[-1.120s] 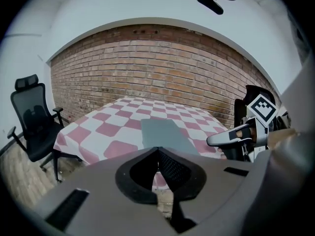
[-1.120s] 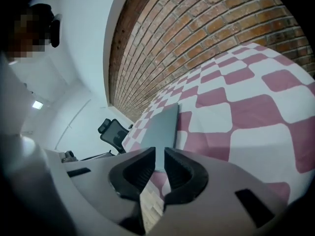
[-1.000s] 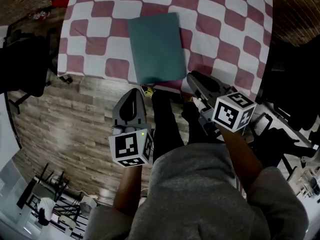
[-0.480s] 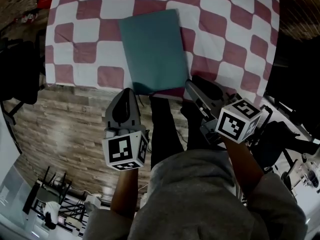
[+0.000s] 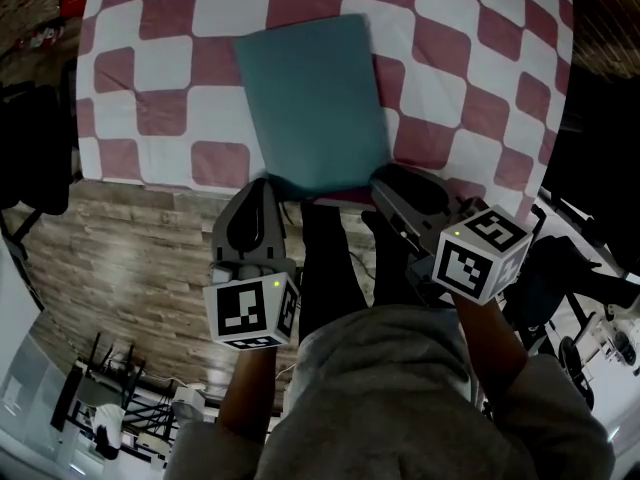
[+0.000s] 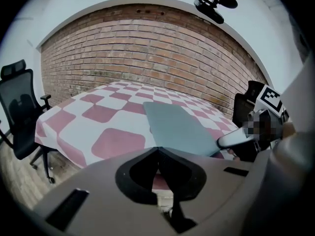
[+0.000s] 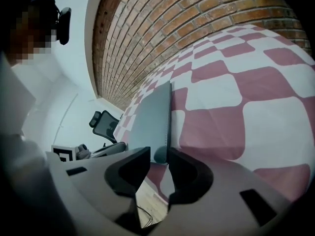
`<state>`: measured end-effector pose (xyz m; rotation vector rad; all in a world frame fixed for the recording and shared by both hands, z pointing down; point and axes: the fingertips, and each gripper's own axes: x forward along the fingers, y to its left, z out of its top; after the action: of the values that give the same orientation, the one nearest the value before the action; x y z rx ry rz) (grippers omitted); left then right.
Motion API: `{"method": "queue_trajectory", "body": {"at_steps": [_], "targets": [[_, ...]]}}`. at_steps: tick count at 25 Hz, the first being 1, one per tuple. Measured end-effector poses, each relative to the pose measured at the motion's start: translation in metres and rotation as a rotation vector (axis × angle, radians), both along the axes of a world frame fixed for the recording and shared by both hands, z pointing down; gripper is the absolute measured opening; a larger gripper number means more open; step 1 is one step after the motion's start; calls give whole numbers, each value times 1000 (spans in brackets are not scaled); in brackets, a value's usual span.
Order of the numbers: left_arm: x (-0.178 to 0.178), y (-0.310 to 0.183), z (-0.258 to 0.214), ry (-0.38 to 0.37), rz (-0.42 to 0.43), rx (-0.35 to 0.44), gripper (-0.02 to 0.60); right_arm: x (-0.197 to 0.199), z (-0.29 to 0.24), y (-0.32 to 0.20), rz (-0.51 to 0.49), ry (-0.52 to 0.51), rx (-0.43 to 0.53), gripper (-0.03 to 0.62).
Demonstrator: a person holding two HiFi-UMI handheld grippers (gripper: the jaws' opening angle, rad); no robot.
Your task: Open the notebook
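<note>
A closed teal notebook (image 5: 312,103) lies flat on the red-and-white checked tablecloth (image 5: 160,58), its near edge at the table's front edge. My left gripper (image 5: 262,188) hangs just below the notebook's near left corner, with its jaws shut and nothing in them (image 6: 157,150). My right gripper (image 5: 386,180) is at the near right corner. Its jaws are opening, and the notebook's corner (image 7: 160,154) shows in the gap between them without the pads pressing on it. The teal cover (image 7: 152,117) runs away from that gripper.
The cloth hangs over the table's front edge (image 5: 150,173). Wood floor (image 5: 120,268) lies below it, with the person's dark legs (image 5: 330,268) between the grippers. A black office chair (image 6: 19,112) stands to the left, and a brick wall (image 6: 147,58) rises behind the table.
Both grippers have sunk a little and come up to the notebook's near edge. The notebook has not moved on the cloth.
</note>
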<state>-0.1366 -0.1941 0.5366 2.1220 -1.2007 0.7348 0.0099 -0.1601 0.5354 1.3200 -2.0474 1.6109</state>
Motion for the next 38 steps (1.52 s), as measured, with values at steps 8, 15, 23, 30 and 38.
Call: {"method": "queue_trajectory", "body": {"at_steps": [8, 15, 23, 30, 38], "targets": [[1, -2, 1, 27, 35, -12, 11, -5, -12, -3, 13, -76, -18, 114], [1, -2, 2, 35, 77, -16, 11, -26, -33, -14, 38, -272, 28, 114], [-1, -1, 1, 39, 108, -43, 11, -48, -58, -32, 33, -219, 145, 114], [-19, 0, -19, 45, 72, -17, 11, -77, -85, -35, -55, -181, 221, 114], [-61, -11, -57, 27, -16, 69, 11, -127, -103, -42, -212, -181, 274, 132]]}}
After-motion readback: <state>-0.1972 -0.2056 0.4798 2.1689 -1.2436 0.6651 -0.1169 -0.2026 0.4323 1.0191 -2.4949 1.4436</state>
